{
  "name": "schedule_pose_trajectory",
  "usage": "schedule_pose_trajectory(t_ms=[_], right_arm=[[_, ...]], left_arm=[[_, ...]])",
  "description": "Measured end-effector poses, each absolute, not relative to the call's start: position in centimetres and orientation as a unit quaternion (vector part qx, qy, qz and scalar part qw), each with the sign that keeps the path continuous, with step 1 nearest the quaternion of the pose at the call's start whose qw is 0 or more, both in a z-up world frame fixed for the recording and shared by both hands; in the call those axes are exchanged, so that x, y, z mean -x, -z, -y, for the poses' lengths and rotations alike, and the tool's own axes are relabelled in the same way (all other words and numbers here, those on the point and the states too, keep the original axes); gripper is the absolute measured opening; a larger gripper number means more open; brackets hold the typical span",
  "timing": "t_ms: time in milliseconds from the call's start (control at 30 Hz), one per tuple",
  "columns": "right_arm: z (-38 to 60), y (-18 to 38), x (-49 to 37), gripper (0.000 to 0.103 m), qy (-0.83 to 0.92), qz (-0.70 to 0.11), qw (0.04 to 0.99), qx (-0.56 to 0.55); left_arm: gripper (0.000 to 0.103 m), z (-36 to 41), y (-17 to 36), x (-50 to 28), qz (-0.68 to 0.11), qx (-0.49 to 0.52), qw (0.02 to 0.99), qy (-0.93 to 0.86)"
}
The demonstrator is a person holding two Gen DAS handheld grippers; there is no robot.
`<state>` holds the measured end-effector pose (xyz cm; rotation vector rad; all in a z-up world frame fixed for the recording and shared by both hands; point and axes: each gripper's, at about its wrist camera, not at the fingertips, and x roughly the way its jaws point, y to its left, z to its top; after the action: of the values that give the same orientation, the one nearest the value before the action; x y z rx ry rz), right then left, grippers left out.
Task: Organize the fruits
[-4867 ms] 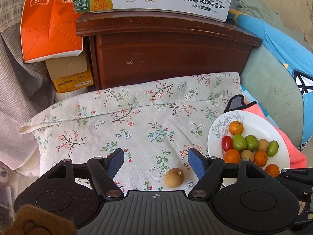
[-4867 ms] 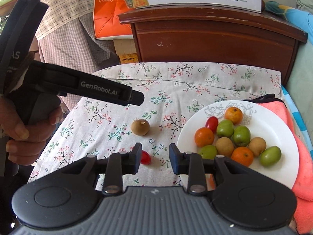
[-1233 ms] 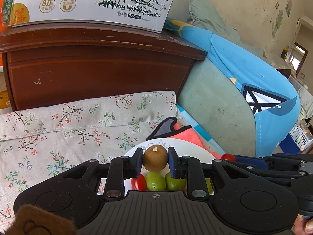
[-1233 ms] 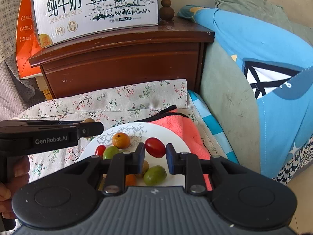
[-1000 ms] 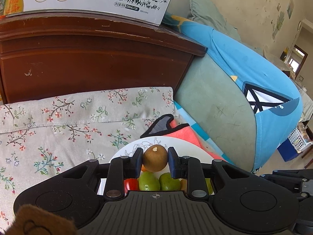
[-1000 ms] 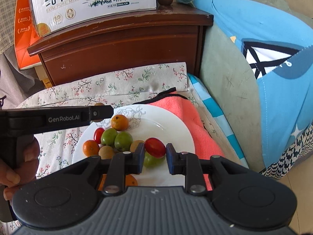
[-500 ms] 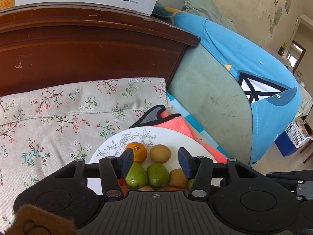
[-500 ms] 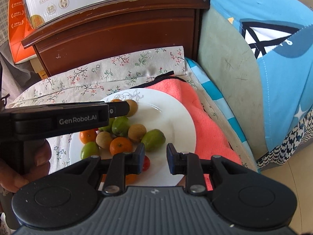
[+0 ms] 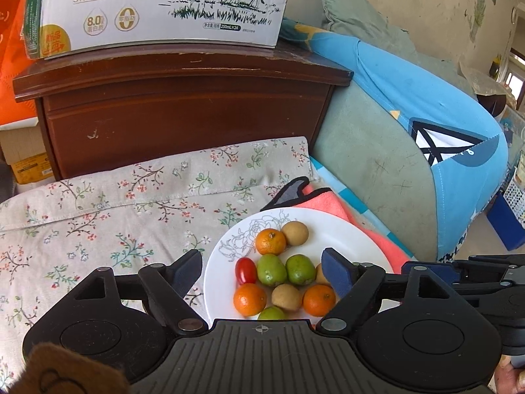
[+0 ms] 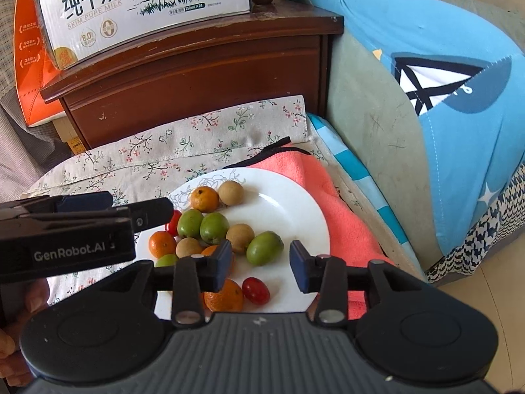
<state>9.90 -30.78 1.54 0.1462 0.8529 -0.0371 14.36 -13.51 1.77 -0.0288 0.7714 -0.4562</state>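
Observation:
A white plate (image 9: 354,239) (image 10: 295,203) on the flowered cloth holds several small fruits: oranges, green ones, brown ones and red tomatoes. The brown fruit (image 9: 295,233) (image 10: 231,192) that my left gripper let go lies at the plate's far side beside an orange (image 9: 270,241). My left gripper (image 9: 262,272) hangs over the plate, its jaws opening wide, nothing between them. My right gripper (image 10: 259,261) hovers over the plate's near edge with jaws opening; the small red tomato (image 10: 256,290) lies loose on the plate just below them, beside an orange (image 10: 224,295).
A dark wooden cabinet (image 9: 183,108) with a milk carton box (image 9: 157,6) on top stands behind the cloth. A pink towel (image 10: 341,216) lies under the plate's right side. A blue and green cushion (image 10: 426,82) fills the right. A hand (image 10: 13,328) holds the left gripper.
Both grippers carried fruit over the plate and opened. The brown fruit dropped from the left jaws and the red tomato from the right jaws onto the plate. The left gripper rose and pulled back.

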Motion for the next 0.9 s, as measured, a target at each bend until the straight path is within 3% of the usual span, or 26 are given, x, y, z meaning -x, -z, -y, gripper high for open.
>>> schedule_pose_trajectory(t_ms=[500,900], right_arm=[[30.2,-2.3,-7.6,0.068,0.062,-0.415,0.905,-0.073],[30.0,-2.4,-6.0,0.083,0.102,-0.422,0.898,-0.073]], left_arm=[[0.088,12.1,-1.5,-11.2,-0.412,-0.048,0.893,0.173],[0.089,12.3,-1.1,-10.5,-0.438,-0.069,0.883,0.154]])
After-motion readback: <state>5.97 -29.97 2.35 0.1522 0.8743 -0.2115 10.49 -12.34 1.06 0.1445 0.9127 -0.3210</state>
